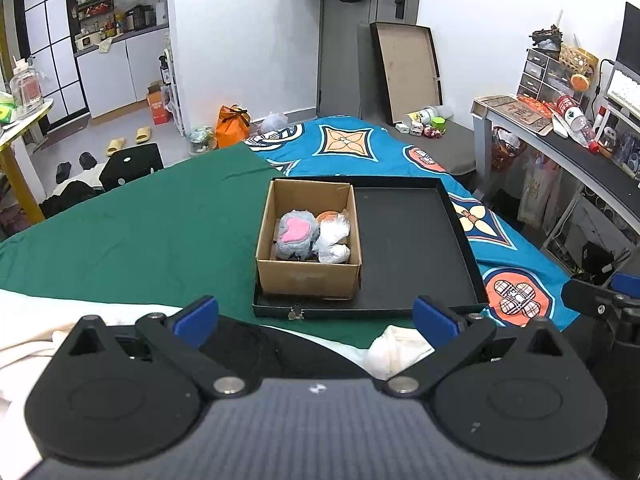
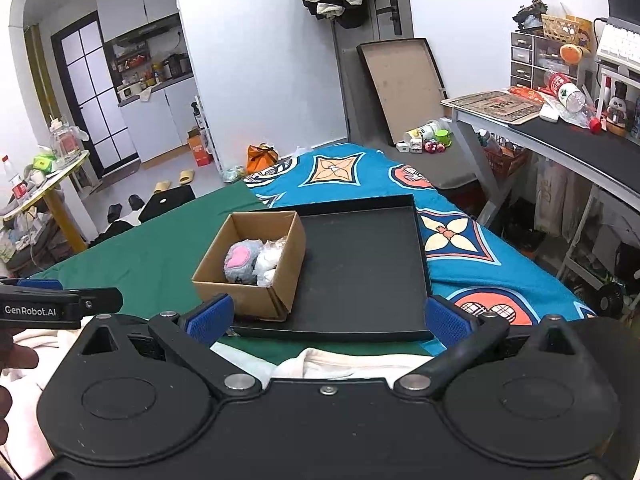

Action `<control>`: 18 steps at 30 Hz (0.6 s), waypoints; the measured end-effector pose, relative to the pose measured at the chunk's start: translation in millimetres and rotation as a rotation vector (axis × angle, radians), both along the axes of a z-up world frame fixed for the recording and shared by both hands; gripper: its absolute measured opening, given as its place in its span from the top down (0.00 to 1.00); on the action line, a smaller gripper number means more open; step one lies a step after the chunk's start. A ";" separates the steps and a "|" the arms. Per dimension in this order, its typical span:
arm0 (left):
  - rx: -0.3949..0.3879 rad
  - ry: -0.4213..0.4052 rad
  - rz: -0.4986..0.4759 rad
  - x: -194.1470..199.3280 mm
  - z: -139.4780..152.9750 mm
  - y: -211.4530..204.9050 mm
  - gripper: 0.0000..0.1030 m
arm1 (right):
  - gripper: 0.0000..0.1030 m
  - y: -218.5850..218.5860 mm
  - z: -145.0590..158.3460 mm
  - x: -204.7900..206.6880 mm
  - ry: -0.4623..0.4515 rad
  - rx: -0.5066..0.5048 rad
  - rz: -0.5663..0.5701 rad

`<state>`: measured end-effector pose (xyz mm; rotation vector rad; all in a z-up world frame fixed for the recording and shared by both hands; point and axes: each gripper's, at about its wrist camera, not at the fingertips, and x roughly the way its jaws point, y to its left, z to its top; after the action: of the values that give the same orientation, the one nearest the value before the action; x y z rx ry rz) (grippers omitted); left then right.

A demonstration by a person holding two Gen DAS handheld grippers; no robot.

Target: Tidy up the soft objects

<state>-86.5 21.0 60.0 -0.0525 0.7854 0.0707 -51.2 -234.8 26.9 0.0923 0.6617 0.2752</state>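
Note:
A cardboard box (image 1: 308, 280) (image 2: 244, 300) stands in the left part of a black tray (image 1: 412, 240) (image 2: 360, 264) on the bed. Inside it lie a grey plush with a pink heart (image 1: 295, 236) (image 2: 240, 262) and white soft items in clear wrap (image 1: 334, 240) (image 2: 267, 262). My left gripper (image 1: 316, 316) is open and empty, short of the tray's near edge. My right gripper (image 2: 328, 316) is open and empty, near the tray's front edge. The right gripper shows at the right edge of the left wrist view (image 1: 600, 296); the left gripper shows at the left of the right wrist view (image 2: 60, 304).
A green sheet (image 1: 140, 232) and a blue patterned cover (image 1: 508, 240) lie on the bed. White cloth (image 1: 400, 348) (image 2: 344, 360) and a dark garment (image 1: 248, 344) lie just below the grippers. A cluttered desk (image 1: 560, 132) stands at the right. A tray lid (image 1: 408, 68) leans on the far wall.

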 end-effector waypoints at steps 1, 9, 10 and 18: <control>0.002 -0.003 0.001 -0.2 0.8 0.4 0.00 | 0.00 -0.5 -0.3 0.2 0.000 0.003 -0.003; 0.004 -0.010 -0.015 2.0 3.6 -6.7 0.00 | 0.00 -1.0 -0.1 -2.1 -0.004 0.005 -0.014; 0.005 -0.010 -0.020 2.2 3.8 -7.5 0.00 | 0.00 -0.6 0.3 -2.3 -0.005 0.004 -0.014; 0.006 -0.008 -0.020 4.8 2.3 -10.0 0.00 | 0.00 -1.4 -1.0 -1.4 -0.003 0.005 -0.030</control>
<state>-81.7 11.0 62.3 -0.0387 0.7773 0.0535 -52.6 -236.1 25.8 0.1068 0.6564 0.2482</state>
